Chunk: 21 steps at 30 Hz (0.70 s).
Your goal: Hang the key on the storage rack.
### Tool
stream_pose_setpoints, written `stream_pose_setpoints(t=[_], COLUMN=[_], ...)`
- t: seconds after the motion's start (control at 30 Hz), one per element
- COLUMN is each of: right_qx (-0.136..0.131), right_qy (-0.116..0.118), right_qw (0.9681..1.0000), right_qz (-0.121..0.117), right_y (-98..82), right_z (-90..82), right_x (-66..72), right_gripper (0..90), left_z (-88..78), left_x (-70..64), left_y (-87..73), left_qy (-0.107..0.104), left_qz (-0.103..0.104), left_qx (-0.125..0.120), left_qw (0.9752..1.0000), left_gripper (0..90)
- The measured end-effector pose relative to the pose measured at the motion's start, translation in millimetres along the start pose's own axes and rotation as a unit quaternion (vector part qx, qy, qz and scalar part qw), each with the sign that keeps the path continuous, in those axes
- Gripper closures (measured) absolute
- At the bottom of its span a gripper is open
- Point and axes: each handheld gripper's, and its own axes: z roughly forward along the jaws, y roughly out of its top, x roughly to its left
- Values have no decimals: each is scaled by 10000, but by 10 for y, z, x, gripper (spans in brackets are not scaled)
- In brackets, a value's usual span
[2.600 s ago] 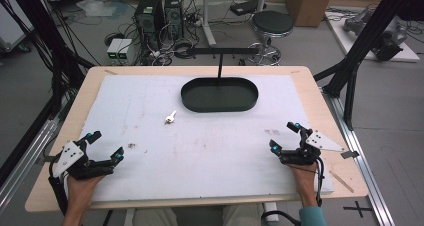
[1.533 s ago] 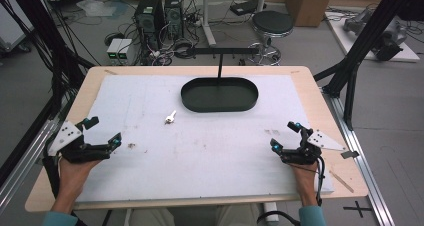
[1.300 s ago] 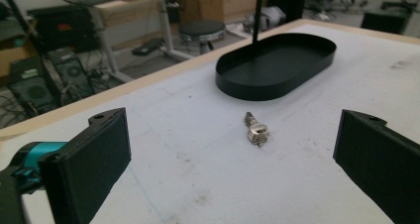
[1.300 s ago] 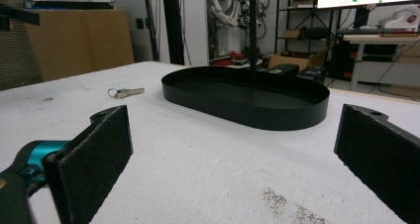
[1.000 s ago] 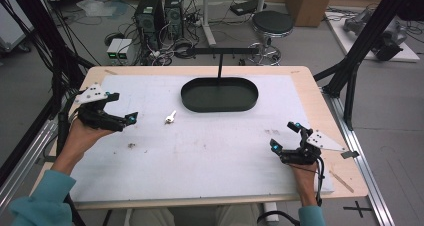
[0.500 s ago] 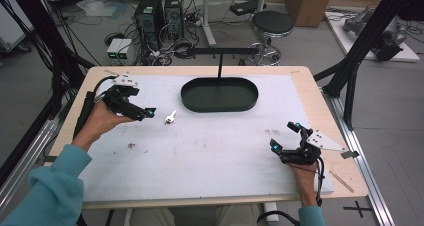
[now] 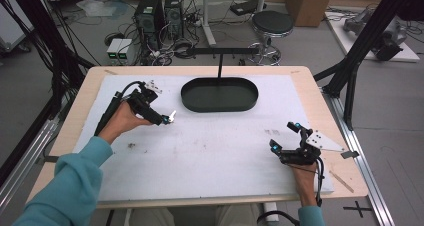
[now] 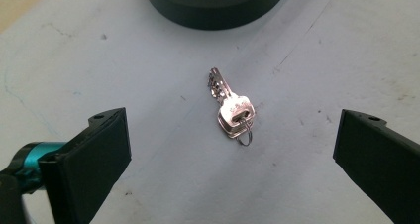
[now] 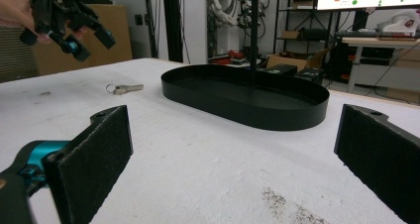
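Nothing is picked up yet: we hover our left hand-held gripper [image 8: 233, 149], jaws spread wide, over the key [image 8: 232, 107]; grasping remains.

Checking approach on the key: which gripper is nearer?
Left. The left gripper hovers right above the key, jaws open; the right gripper sits far off near the table's front right.

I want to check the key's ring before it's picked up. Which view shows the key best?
The left gripper view: the key lies flat, close up, teeth and ring clear. The high view shows a small glint beside the left gripper; the right gripper view shows it far off, side-on.
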Motion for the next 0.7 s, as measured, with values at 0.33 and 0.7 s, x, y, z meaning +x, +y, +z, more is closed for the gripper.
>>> stream_pose_setpoints(t=[0.33, 0.7], right_qx=[-2, -25], right_qy=[7, 9], right_qw=[10000, 10000], right_qz=[9, 16], right_y=[0, 0], right_z=[1, 0], right_x=[-4, -13], right_gripper=[6, 6], left_z=[218, 319], left_x=[-36, -8], left_y=[37, 7], left_qy=[19, 115], left_qz=[-46, -172], left_qx=[442, 785], left_qw=[9990, 9967], left_gripper=[22, 157])
